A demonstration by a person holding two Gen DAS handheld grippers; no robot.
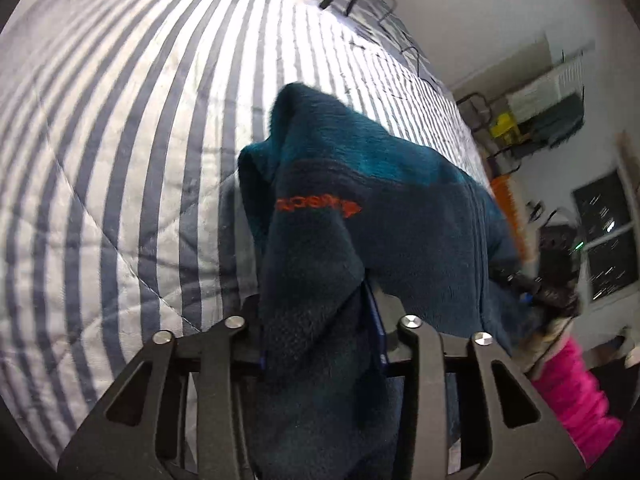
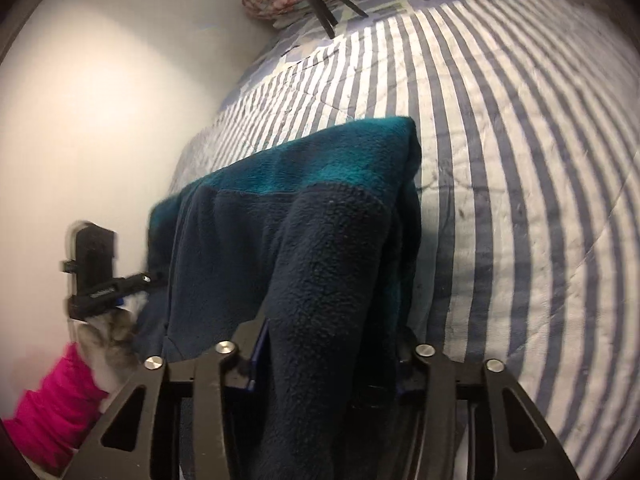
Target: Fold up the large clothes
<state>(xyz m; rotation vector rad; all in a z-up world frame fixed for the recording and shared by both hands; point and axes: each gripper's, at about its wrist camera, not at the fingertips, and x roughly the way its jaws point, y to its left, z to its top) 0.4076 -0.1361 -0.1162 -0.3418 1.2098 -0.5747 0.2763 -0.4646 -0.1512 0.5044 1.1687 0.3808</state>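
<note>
We've got both grippers, left and right, clamped on the fleece over the bed; next we lay it flat.

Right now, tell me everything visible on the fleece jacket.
The fleece jacket looks like thick, fuzzy pile: dark navy body, a teal band across the top, an orange embroidered logo and a front zipper seam. It is bunched and lifted over the striped quilt, draping from both grips. The left gripper and right gripper each have their jaws closed on a thick fold of it.
</note>
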